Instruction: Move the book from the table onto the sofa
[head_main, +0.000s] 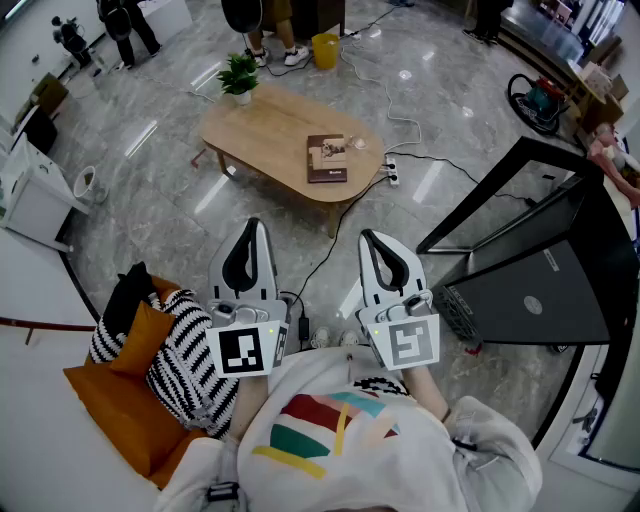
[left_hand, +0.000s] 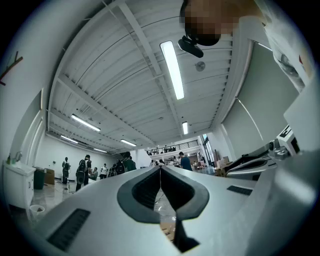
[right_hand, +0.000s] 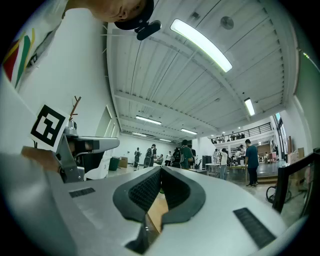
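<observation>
A brown book (head_main: 328, 158) lies flat on the oval wooden table (head_main: 260, 130), toward its right end, across the floor from me. Both grippers are held close to my body, well short of the table and pointing toward it. My left gripper (head_main: 254, 226) is shut with nothing in it; in the left gripper view its jaws (left_hand: 160, 169) meet at the tip. My right gripper (head_main: 368, 238) is also shut and empty, its jaws (right_hand: 161, 170) closed together. The sofa's orange cushion (head_main: 120, 395) and striped cushion (head_main: 185, 360) sit at my lower left.
A potted plant (head_main: 238, 76) stands on the table's left end. A power strip (head_main: 391, 176) and cables trail over the floor between me and the table. A black stand with a laptop (head_main: 530, 295) fills the right. A yellow bin (head_main: 325, 49) and several people are beyond the table.
</observation>
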